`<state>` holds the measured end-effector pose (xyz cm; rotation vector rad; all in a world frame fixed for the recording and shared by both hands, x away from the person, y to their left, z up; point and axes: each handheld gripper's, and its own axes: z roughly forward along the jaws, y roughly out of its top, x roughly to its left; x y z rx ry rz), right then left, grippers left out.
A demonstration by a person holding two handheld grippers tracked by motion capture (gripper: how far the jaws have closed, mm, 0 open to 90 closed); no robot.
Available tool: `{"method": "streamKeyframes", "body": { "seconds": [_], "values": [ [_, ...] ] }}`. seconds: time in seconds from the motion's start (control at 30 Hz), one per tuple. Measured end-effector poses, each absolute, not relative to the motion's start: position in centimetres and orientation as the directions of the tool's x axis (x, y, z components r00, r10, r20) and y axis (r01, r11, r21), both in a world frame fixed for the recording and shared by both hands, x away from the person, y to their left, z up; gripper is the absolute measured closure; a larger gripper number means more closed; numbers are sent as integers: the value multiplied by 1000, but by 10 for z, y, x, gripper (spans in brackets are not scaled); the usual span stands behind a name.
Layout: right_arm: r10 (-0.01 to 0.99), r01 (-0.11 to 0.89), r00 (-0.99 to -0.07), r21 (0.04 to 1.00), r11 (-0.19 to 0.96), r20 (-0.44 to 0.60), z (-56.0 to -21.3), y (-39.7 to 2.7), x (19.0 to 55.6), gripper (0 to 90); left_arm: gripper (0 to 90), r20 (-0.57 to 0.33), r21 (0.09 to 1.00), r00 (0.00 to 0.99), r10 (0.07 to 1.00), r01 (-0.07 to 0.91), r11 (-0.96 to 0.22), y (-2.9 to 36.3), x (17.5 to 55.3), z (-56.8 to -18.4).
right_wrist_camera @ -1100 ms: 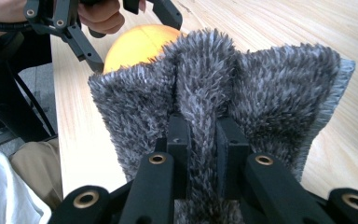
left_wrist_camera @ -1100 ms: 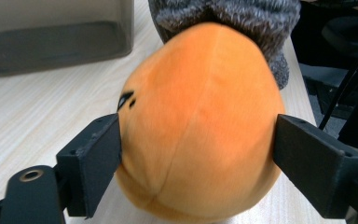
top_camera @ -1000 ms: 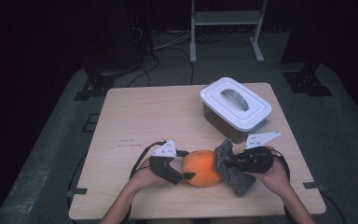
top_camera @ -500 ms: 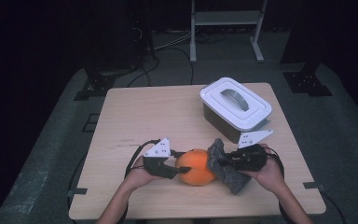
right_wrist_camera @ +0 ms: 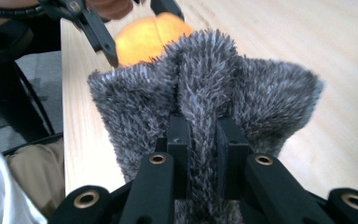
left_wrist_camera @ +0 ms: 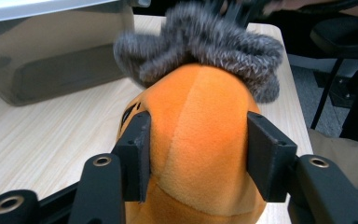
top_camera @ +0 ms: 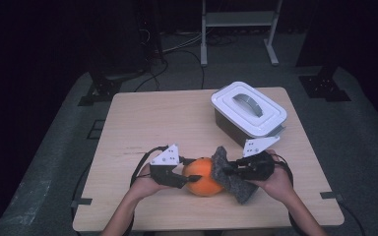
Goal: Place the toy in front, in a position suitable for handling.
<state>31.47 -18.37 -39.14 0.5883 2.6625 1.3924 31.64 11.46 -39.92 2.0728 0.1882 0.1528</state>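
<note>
Orange plush toy (top_camera: 203,176) sits low centre of the high view, near the front edge of the wooden table (top_camera: 177,118). Its surface is soft, with a seam down the middle in the left gripper view (left_wrist_camera: 200,140).

Left gripper (top_camera: 189,179) comes in from the left of the toy; its jaws have just been closing and both pads press into the orange sides, so it grasps the toy.

Grey furry cloth (top_camera: 229,174) lies against the toy's right side, draped over its far end in the left gripper view (left_wrist_camera: 205,46). Right gripper (top_camera: 229,172) is clamped tight on a fold of that cloth (right_wrist_camera: 205,107), pile bunched between the pads.

Upper right of the table: lidded container (top_camera: 248,113), white lid with a grey handle, apart from both hands.
</note>
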Motion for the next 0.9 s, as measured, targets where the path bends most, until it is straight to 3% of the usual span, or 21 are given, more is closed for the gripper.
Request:
{"method": "streamKeyframes", "body": {
  "seconds": [0.2, 0.3, 0.47, 0.5, 0.67, 0.9],
  "values": [
    [389, 345, -908, 798, 494, 152, -406, -196, 316, 777, 321, 8, 896, 981, 196, 79, -436, 112, 319, -400],
    [403, 358, -902, 790, 497, 155, -410, -202, 317, 777, 189, -8, 885, 974, 228, 113, -452, 111, 323, -405],
    [426, 380, -889, 784, 490, 165, -416, -210, 320, 776, 167, -66, 884, 976, 207, 153, -441, 108, 327, -414],
    [429, 384, -887, 784, 487, 169, -416, -210, 320, 776, 172, -72, 886, 977, 199, 155, -437, 108, 327, -415],
    [430, 385, -886, 787, 482, 171, -411, -209, 321, 780, 423, -54, 883, 978, 203, 141, -448, 110, 324, -412],
    [360, 290, -924, 850, 441, 128, -377, -191, 313, 780, 484, -12, 886, 974, 225, 115, -450, 112, 320, -398]
  ]
}}
